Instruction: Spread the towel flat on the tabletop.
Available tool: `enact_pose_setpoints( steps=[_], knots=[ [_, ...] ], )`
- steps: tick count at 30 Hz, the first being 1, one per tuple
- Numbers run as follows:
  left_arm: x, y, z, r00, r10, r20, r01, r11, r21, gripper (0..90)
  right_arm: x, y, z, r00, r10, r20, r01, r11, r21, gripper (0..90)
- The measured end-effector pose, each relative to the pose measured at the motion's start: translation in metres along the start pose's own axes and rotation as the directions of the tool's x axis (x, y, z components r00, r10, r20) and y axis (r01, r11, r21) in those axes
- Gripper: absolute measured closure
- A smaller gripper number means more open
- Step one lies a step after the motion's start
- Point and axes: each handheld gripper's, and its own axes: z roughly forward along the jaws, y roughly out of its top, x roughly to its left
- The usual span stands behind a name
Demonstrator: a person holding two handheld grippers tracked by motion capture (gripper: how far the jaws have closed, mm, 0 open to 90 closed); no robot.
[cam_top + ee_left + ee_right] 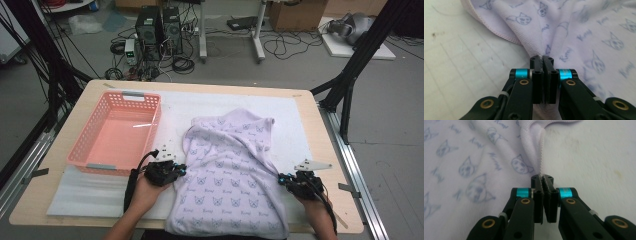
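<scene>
Lilac cat-print towel (230,170) pinched at both side edges.
You held it rumpled on the white mat (300,130), right of the pink basket (116,131) and apart from it. Your left gripper (542,58) had its jaws clamped tight on a fold of the left hem; your right gripper (542,177) likewise gripped the right hem, cloth bunched up between its jaws. Both hands rested low at the table's near side.

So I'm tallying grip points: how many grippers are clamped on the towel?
2. The left gripper pinches the towel's left edge; the right gripper pinches its right edge.
</scene>
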Motion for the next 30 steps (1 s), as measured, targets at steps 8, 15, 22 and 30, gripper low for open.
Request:
enact_pose_setpoints(
  steps=[8, 15, 22, 30],
  knots=[
    [-0.026, -0.024, -0.033, 0.9915, 0.069, 0.111, -0.072, 0.9969, 0.03, 86.1, 0.01, -0.031, -0.039, 0.9957, -0.007, -0.093, 0.013, 0.998, 0.066, 86.9],
    [-0.013, -0.004, -0.021, 0.9984, 0.031, 0.047, -0.025, 0.9935, -0.111, 52.6, 0.013, -0.015, -0.038, 0.9996, -0.001, -0.027, -0.002, 0.997, -0.082, 54.5],
    [0.015, 0.025, 0.016, 0.9975, -0.05, -0.05, 0.042, 0.9895, -0.138, 50.3, 0.001, 0.015, -0.004, 0.9973, 0.044, 0.059, -0.037, 0.991, -0.129, 45.6],
    [0.021, 0.036, 0.049, 0.9947, 0.001, -0.103, -0.009, 0.997, -0.077, 62.0, -0.007, 0.03, 0.034, 0.9952, 0.035, 0.091, -0.031, 0.998, -0.048, 68.6]
  ],
)
